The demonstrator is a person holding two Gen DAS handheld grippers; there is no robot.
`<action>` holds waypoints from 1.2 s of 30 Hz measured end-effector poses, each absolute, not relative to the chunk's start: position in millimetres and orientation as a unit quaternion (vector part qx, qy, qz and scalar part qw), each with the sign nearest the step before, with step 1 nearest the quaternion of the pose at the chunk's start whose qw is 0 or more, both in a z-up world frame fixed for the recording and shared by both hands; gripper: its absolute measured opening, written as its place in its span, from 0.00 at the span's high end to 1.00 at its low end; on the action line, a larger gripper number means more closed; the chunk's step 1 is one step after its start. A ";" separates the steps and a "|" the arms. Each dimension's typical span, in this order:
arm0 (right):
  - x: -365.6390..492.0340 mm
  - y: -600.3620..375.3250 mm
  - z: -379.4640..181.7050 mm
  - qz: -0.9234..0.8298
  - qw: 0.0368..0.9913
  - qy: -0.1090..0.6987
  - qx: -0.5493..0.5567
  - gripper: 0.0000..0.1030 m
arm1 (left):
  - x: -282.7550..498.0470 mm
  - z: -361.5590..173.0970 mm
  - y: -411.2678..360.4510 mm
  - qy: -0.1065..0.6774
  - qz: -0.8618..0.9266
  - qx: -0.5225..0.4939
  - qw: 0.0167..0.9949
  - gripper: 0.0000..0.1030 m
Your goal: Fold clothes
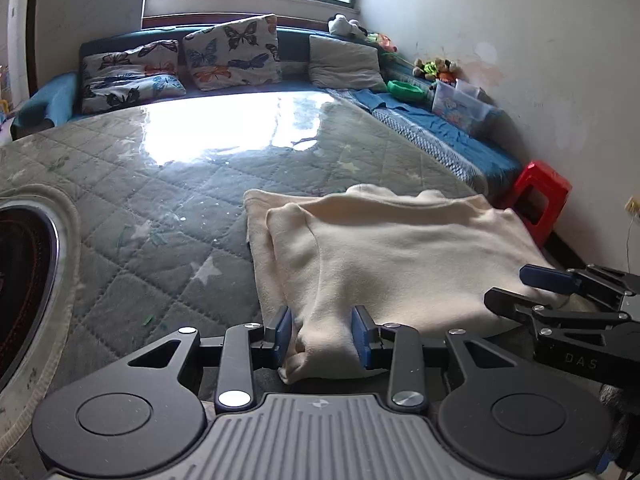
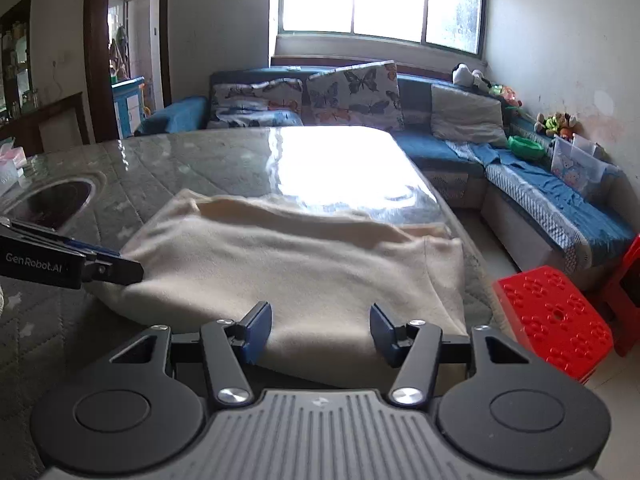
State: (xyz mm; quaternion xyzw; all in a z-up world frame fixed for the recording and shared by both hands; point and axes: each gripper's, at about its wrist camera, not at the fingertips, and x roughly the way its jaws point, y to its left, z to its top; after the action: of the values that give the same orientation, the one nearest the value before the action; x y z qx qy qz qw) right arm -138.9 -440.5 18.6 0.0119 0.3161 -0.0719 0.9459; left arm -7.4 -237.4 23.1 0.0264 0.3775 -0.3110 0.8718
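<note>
A cream folded garment (image 1: 400, 248) lies on the quilted table cover (image 1: 140, 208), near the table's right edge. My left gripper (image 1: 323, 334) is shut on a bunched fold at the garment's near left corner, the cloth pinched between its blue pads. From the right wrist view the same garment (image 2: 300, 256) spreads ahead, with the left gripper (image 2: 120, 262) at its left edge. My right gripper (image 2: 320, 332) stands open over the near right hem, its pads apart and not pressing the cloth. The right gripper (image 1: 508, 286) also shows at the garment's right side.
A round dark recess (image 1: 24, 280) is set in the table at the left. Red plastic stools (image 2: 556, 320) stand on the floor right of the table. A blue sofa (image 2: 440, 148) with butterfly cushions (image 1: 232, 52) and a toy box (image 1: 460, 106) runs along the walls.
</note>
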 end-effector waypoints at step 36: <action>-166.3 -409.3 20.8 -0.069 0.952 0.296 0.027 0.02 | -49.8 26.6 -199.6 0.378 -0.268 0.007 0.886 0.19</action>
State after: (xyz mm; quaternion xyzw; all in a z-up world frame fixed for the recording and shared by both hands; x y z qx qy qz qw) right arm -166.3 -409.3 20.8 0.0271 0.2961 -0.0690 0.9523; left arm -49.8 -199.6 26.6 0.0068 0.3782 -0.2681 0.8860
